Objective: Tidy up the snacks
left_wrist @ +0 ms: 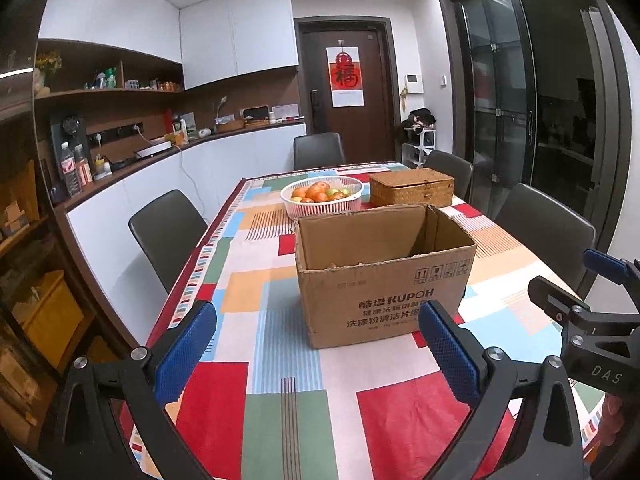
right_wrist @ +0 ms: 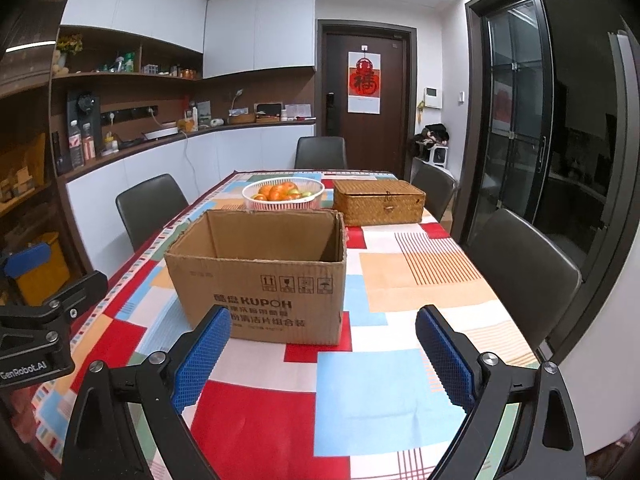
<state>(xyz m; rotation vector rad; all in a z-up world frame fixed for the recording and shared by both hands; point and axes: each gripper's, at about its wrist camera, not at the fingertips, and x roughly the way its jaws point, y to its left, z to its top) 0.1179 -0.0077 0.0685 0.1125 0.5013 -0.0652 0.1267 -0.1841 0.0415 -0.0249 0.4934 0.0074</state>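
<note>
Table with patchwork cloth carries an open cardboard box at centre; wicker box and fruit basket sit behind it. Snacks barely visible inside the box. Left gripper and right gripper hover short of it, jaws apart, empty. Judgement: approach from above, clear of the rim.

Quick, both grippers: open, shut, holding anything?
Left gripper: open, holding nothing, above the table.
Right gripper: open, holding nothing, facing the cardboard box.
</note>
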